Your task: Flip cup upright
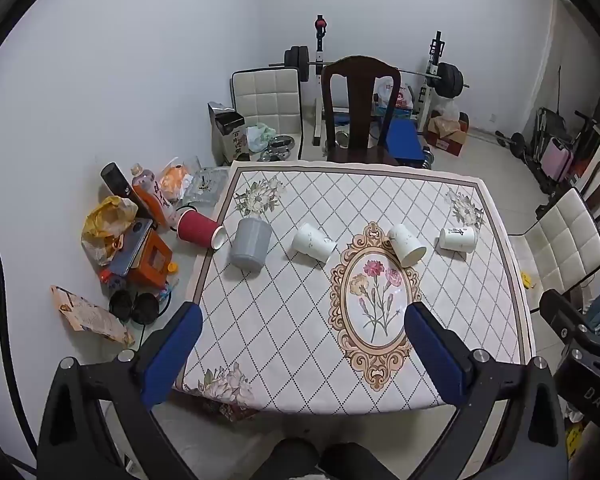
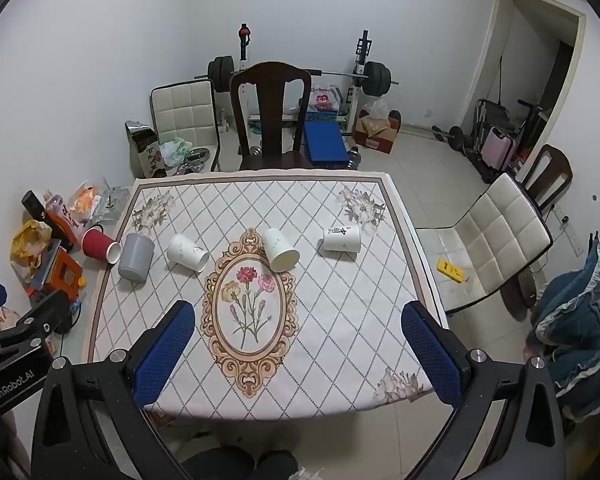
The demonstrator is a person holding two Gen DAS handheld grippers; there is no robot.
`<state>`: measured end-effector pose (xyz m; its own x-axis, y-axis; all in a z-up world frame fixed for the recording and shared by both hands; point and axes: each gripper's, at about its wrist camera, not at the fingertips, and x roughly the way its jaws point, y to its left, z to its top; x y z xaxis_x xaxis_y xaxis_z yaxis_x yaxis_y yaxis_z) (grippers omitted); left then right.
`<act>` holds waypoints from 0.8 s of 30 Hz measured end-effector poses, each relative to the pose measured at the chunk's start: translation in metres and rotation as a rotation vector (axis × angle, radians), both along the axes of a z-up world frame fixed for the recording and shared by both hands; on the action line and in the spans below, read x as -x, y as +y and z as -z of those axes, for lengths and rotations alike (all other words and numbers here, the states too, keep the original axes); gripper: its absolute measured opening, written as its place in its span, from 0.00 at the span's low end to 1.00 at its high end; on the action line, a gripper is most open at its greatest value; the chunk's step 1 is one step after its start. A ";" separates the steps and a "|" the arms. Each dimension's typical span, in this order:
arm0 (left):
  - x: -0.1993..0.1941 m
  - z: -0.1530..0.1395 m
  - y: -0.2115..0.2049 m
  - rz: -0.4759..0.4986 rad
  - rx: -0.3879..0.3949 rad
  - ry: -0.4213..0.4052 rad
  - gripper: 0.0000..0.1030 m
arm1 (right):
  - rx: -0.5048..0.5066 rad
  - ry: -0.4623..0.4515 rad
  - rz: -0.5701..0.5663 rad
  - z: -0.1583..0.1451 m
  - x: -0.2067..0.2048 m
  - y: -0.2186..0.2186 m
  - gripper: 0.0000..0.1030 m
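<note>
Several cups lie on their sides in a row across the table: a red cup (image 1: 199,231) (image 2: 99,245) at the left edge, a grey cup (image 1: 251,244) (image 2: 136,257), a white cup (image 1: 313,242) (image 2: 187,252), a white cup (image 1: 406,245) (image 2: 281,249) with its mouth toward me, and a white cup with black writing (image 1: 457,239) (image 2: 341,238). My left gripper (image 1: 302,314) and right gripper (image 2: 298,314) are both open and empty, held above the near table edge, well short of the cups.
The table (image 1: 440,200) (image 2: 332,288) carries a diamond-pattern cloth with a flower medallion. Clutter of bottles, bags and boxes (image 1: 140,240) fills the strip left of it. A dark wooden chair (image 1: 360,112) stands behind, a white padded chair (image 2: 488,240) to the right.
</note>
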<state>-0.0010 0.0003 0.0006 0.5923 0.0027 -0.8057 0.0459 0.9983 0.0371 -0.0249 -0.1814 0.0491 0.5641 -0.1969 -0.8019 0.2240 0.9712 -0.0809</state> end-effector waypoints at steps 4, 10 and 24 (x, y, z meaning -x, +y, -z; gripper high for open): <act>0.004 -0.002 0.001 -0.004 -0.003 -0.006 1.00 | -0.006 0.009 0.002 0.000 -0.001 -0.001 1.00; -0.001 0.001 0.000 0.000 -0.001 0.016 1.00 | 0.002 0.006 -0.001 0.003 0.004 0.000 1.00; 0.002 0.001 0.001 0.000 -0.003 0.014 1.00 | 0.012 0.006 -0.002 0.002 0.003 0.007 1.00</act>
<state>-0.0029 0.0009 -0.0001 0.5814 0.0051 -0.8136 0.0460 0.9982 0.0391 -0.0278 -0.1748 0.0470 0.5597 -0.2058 -0.8027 0.2218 0.9705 -0.0941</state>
